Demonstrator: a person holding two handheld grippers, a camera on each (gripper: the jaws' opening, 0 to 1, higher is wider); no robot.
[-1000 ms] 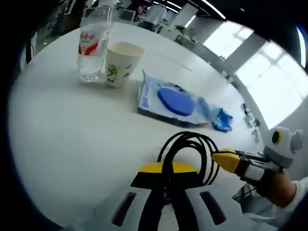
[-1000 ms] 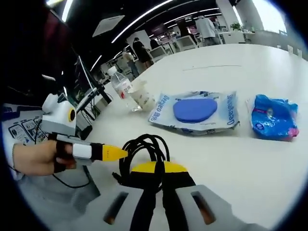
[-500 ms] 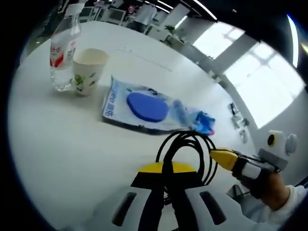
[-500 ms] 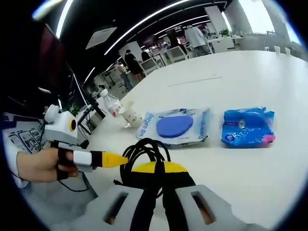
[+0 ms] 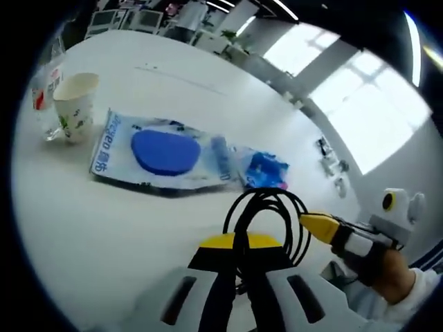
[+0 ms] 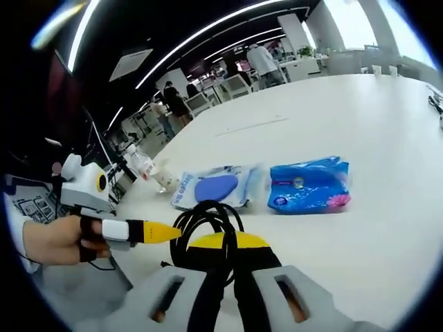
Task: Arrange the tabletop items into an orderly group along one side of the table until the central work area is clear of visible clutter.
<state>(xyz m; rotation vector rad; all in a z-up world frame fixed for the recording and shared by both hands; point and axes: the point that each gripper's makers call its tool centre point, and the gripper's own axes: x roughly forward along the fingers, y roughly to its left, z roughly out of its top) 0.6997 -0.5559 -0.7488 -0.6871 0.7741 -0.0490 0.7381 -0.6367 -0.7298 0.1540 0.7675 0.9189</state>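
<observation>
Both grippers (image 5: 235,277) (image 6: 221,277) clamped on black cable (image 6: 205,218) w/ wipes pack (image 5: 160,152) ahead.

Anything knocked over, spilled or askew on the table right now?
Nothing stands out. The bottle and cup stand upright together, and the wipes pack and blue pouch lie flat side by side.

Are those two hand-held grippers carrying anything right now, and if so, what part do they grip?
Nothing is held. The left hand-held gripper and the right hand-held gripper hover above the white table, away from the wipes pack and blue packet.
</observation>
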